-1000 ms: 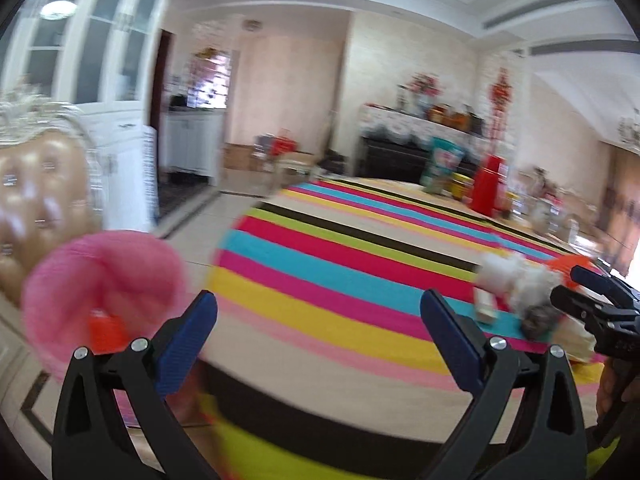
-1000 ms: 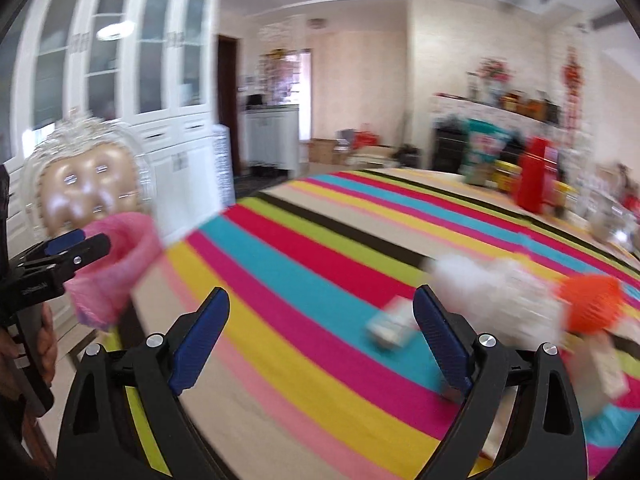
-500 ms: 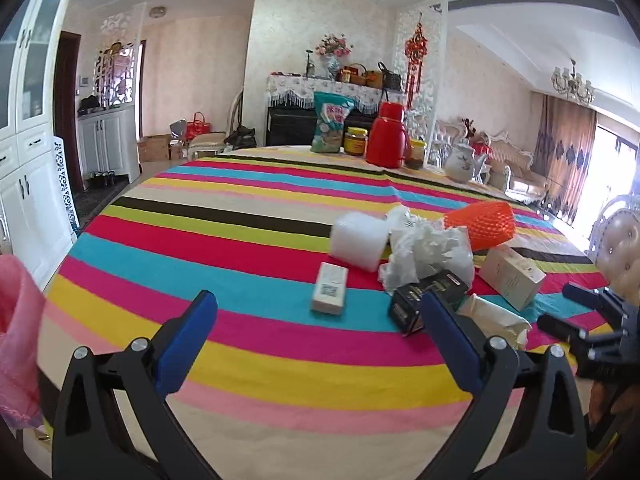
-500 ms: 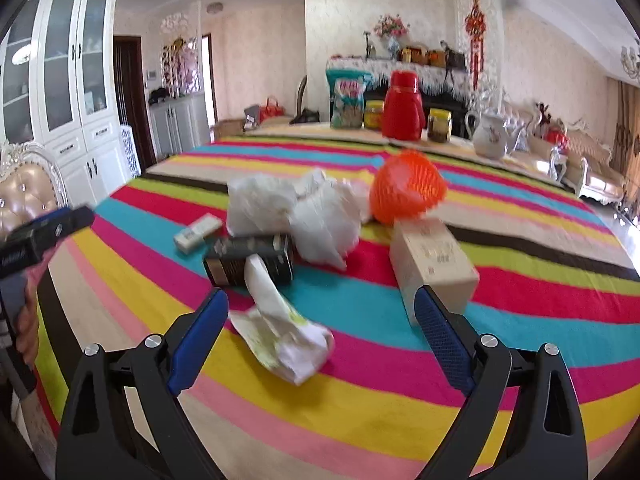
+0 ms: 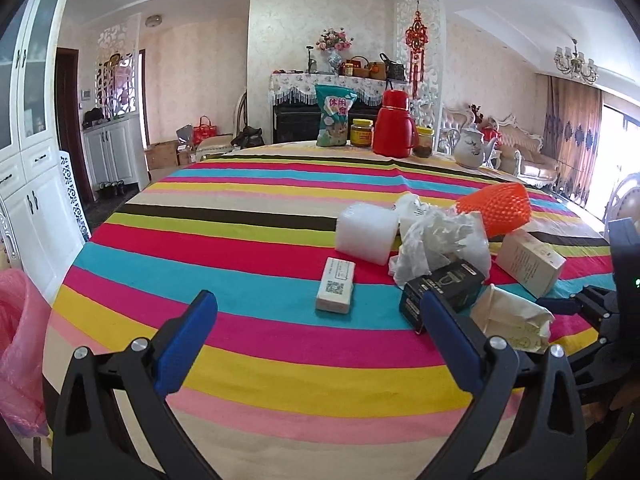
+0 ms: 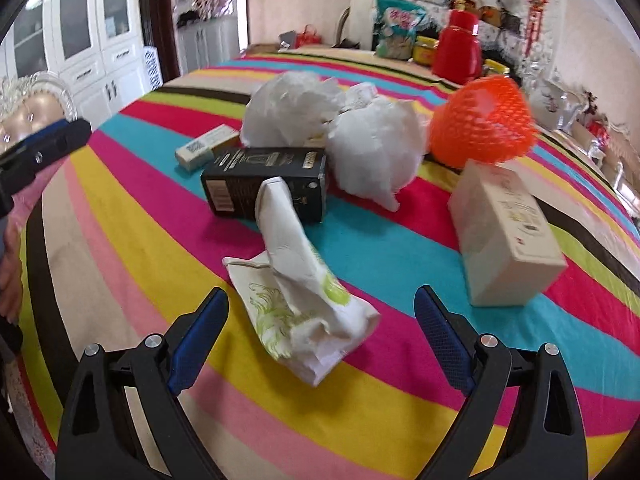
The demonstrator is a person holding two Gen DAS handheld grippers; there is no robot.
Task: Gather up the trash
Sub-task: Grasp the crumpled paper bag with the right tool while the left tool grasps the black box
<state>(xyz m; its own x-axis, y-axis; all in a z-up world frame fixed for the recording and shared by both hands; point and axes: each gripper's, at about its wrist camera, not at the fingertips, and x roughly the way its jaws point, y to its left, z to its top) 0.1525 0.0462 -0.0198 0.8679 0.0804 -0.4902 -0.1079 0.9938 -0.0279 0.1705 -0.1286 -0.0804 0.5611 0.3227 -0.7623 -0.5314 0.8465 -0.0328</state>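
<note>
right claw [image 6: 320, 322]: I tilt it down over crumpled wrapper [image 6: 298, 300], jaws closing, not yet touching
left claw [image 5: 318, 322]: spread, empty, above worktop [image 5: 240, 240]

Bare striped cloth [image 5: 248, 364] lies open ahead of the left gripper [image 5: 318, 320]. On the right, the crumpled wrapper [image 6: 304, 312], black box [image 6: 264, 184] and beige carton [image 6: 504, 236] crowd together; gaps between them look narrow, perhaps passable.

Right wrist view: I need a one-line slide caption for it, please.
Open, closing right gripper nears a crumpled paper wrapper among trash on the striped tablecloth.
</note>
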